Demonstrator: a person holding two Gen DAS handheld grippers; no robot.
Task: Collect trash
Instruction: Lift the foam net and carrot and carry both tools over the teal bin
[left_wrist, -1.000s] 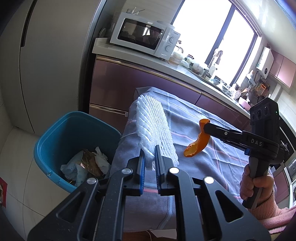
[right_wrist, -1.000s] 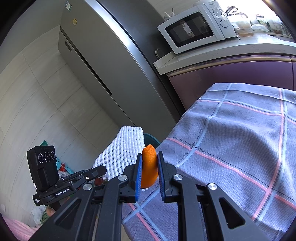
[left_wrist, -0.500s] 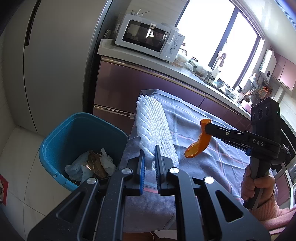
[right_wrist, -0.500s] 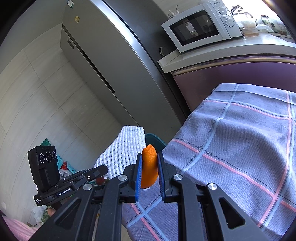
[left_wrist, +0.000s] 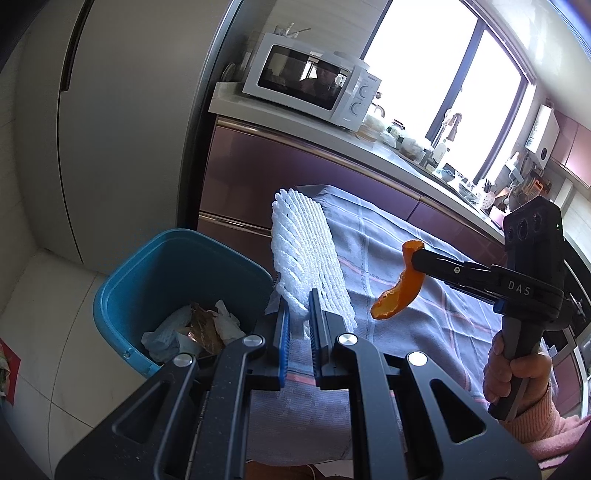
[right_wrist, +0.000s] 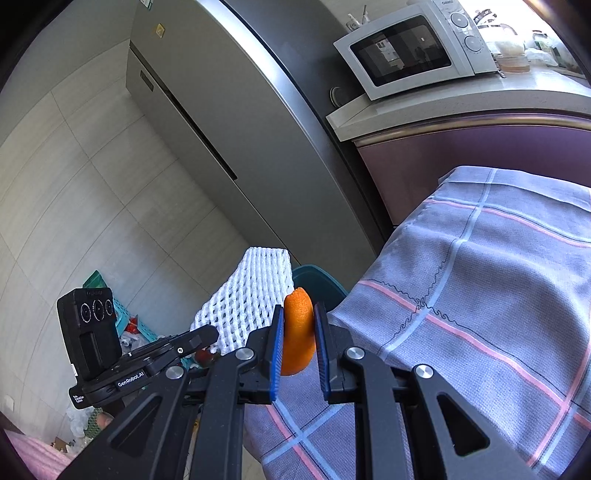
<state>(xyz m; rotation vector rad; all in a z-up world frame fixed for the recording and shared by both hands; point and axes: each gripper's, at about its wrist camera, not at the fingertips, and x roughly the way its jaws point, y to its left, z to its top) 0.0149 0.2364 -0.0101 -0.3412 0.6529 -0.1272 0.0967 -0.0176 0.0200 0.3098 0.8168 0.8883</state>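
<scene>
Bin (left_wrist: 147, 280) left of table (left_wrist: 424, 332)

A white microwave (left_wrist: 314, 83) sits on the counter (left_wrist: 295, 123) beside a grey fridge (left_wrist: 122, 122).

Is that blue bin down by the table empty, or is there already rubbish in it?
Partly filled. The bin has crumpled paper and wrappers lying at its bottom, with most of its inside wall bare above them.

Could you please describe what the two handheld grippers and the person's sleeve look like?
Both grippers, left gripper and right gripper, are black, open-framed, with blue ribbed pads and silver screws. Each carries a black three-lens camera box; white lettering marks their sides. The sleeve is pink ribbed knit.
</scene>
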